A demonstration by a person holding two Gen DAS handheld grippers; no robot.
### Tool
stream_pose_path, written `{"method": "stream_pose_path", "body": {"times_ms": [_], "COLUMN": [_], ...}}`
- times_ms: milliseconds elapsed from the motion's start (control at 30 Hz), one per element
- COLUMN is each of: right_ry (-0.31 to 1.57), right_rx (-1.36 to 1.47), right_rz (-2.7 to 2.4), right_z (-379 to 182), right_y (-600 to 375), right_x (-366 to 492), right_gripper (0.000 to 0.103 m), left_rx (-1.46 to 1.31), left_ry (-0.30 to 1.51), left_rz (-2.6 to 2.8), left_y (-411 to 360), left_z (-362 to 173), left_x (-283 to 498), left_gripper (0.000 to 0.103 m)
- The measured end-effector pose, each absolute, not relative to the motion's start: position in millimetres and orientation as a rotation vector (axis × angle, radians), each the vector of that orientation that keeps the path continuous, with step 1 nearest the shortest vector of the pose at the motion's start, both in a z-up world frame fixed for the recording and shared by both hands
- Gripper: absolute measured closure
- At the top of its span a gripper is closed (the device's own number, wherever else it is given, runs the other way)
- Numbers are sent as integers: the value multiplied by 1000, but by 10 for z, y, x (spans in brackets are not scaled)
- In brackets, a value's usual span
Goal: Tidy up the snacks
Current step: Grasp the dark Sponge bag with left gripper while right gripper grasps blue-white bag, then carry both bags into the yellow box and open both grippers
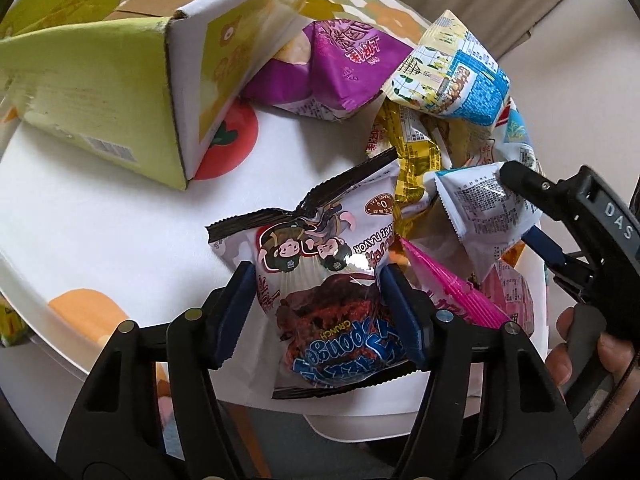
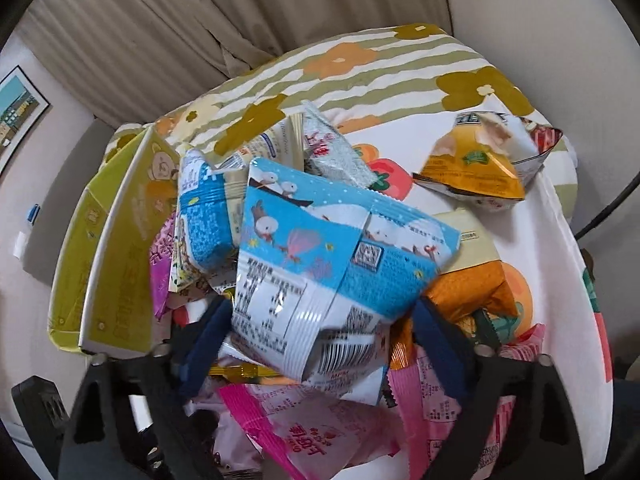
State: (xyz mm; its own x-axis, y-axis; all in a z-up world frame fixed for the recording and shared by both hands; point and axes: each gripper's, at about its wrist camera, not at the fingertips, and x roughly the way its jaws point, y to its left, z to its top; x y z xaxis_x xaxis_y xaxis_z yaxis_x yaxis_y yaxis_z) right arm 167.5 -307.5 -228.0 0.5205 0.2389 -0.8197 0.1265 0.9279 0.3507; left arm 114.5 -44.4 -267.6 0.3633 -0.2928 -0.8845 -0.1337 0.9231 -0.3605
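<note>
The chocolate sponge packet [image 1: 320, 280] is clenched between the pads of the left gripper [image 1: 318, 300], which pinch its puffy middle from both sides above the white tabletop [image 1: 120, 220]. The blue snowman packet [image 2: 320, 264] sits between the jaws of the right gripper [image 2: 324, 320], lifted out of the heap; the pads lie at its lower corners, but whether they truly press cannot be told from the blurred left finger. The yellow-green carton [image 1: 100, 92], probably the place meant for the snacks, is lying on its side beside the pile with a flap open. Trouble is most likely to be caused by the slick, air-filled wrappers: a packet gripped over its bulge can be squeezed out of the pads, or its contents crushed if the grip is tightened. The blue packet, held only near its lower edge, could be swung loose and dropped back among the pink packets [image 2: 320, 432]. Loose neighbours such as the gold wrapper [image 1: 416, 160] could be dragged off the table's edge.
</note>
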Motion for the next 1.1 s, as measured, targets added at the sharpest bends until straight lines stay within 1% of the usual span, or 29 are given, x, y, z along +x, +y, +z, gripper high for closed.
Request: {"method": "stream_pose_path", "body": {"times_ms": [33,100,200,267,467,633,867,1100], "right_ry": [1029,1031,1023,1018,986,945,881,790], "right_rx": [397,405,407,410,432,415,363,300], "right_rz": [74,87,102,112,135,150,180,239], "right_z": [-2289,-2310,-2305,-2299,-2208,-2002,-1642,-1181], "right_y": [-3088,-3075,-3080,-3080,-3109,-3135,-3157,-3071], "right_x": [1674,1683,1658,1635,1556,1492,1405,1459], "right_gripper": [26,38,47,50,52,52,52,52], "left_rx": [-408,-408,-404,-400,-391,-382,-368,-391], "left_ry": [1203,1202,1200,1195,1165,1120,1013,867], "left_rz": [-105,-102,-101,-98,-94,-102,-126,-139], "left_y": [-441,-440,-447,-455,-398,-375,-405,-204], "left_z": [-2675,-2679,-2674,-2663,-2507,-2266,-1767,-1191], "left_x": [1131,1107,1077,1082,1016,970,914,1005], "left_gripper": [42,43,43,44,45,46,46,47]}}
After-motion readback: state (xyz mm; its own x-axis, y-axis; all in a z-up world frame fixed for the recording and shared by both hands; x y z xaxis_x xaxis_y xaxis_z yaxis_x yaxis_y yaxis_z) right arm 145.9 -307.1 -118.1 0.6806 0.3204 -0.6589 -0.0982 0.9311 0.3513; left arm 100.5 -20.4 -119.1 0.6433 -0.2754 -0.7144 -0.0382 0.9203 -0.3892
